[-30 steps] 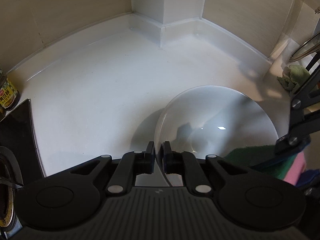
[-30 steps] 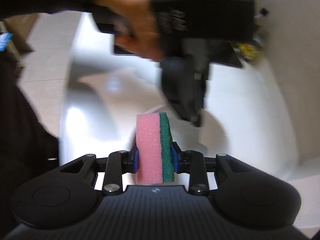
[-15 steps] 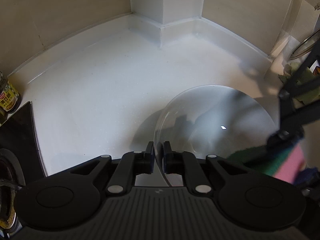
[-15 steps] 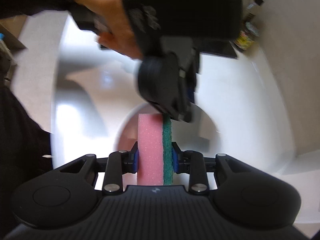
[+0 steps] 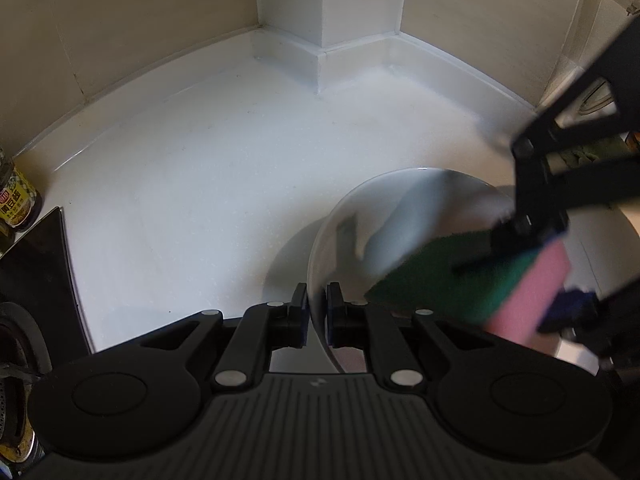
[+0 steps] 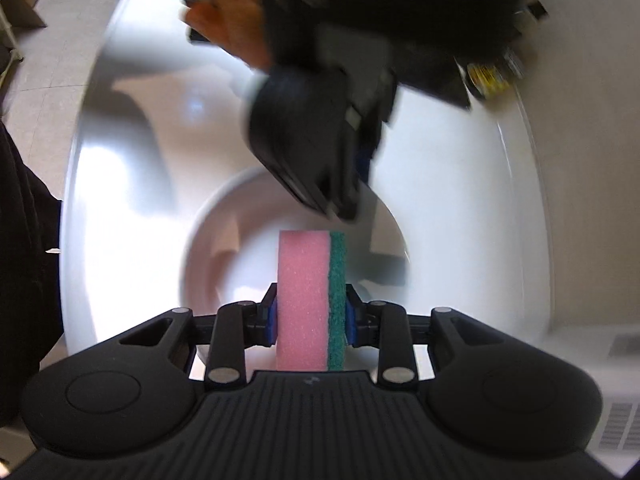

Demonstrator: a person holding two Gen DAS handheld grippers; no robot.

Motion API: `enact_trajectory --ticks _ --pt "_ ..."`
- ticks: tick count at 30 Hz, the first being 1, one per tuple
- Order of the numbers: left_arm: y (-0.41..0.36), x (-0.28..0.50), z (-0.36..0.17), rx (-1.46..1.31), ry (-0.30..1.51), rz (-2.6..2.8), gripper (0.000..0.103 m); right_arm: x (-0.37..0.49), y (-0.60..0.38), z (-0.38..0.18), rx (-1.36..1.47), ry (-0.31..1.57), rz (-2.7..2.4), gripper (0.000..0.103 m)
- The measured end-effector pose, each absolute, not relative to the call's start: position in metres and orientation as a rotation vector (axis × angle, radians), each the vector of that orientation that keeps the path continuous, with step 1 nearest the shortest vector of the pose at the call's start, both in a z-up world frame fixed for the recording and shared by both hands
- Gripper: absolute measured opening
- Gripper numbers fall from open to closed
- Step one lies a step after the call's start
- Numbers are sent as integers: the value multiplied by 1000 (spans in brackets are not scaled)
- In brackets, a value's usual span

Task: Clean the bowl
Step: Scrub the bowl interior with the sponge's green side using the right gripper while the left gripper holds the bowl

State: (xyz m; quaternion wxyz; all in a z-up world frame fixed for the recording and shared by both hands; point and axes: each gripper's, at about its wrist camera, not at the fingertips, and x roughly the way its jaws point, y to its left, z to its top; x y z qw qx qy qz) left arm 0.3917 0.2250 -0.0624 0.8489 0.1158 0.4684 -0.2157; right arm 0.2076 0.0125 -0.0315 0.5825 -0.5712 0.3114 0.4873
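Bowl (image 5: 404, 216) sits on white counter (image 5: 192, 168), rim pinched at its 9 o'clock by left gripper (image 5: 317, 312), likely to steady it for scrubbing. Sponge (image 6: 312, 300) is clamped in right gripper (image 6: 311, 312), green side angled into the bowl's 4 o'clock.

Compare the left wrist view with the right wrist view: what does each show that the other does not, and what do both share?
Only the left wrist view shows the yellow-labelled glass jar at the counter's left edge, the tiled wall corner, and the left gripper shut on the rim of the round white bowl.

Only the right wrist view shows the person's hand and the floor beyond the counter.

Both show the bowl on the white countertop and the pink and green sponge clamped in the right gripper, over the bowl.
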Motion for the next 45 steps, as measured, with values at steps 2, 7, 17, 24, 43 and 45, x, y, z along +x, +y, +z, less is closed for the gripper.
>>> enact_trajectory --ticks 2,7,17,24,43,45 --pt "219 387 -62 243 986 -455 8 203 11 -25 -1308 751 1191 27" --pt "207 378 -62 241 982 -453 7 192 1 -15 -1302 810 1244 27" --pt "171 361 -59 247 984 -426 9 167 -2 -1 -1283 747 1173 27" --pt "153 356 -56 231 1012 -479 10 144 -21 -20 -1520 597 1165 27" --pt "102 308 -45 130 1032 -329 20 135 -32 -29 -1562 491 1137 27" --pt "95 295 -42 116 1036 -285 20 136 -33 -29 -1557 490 1135 27"
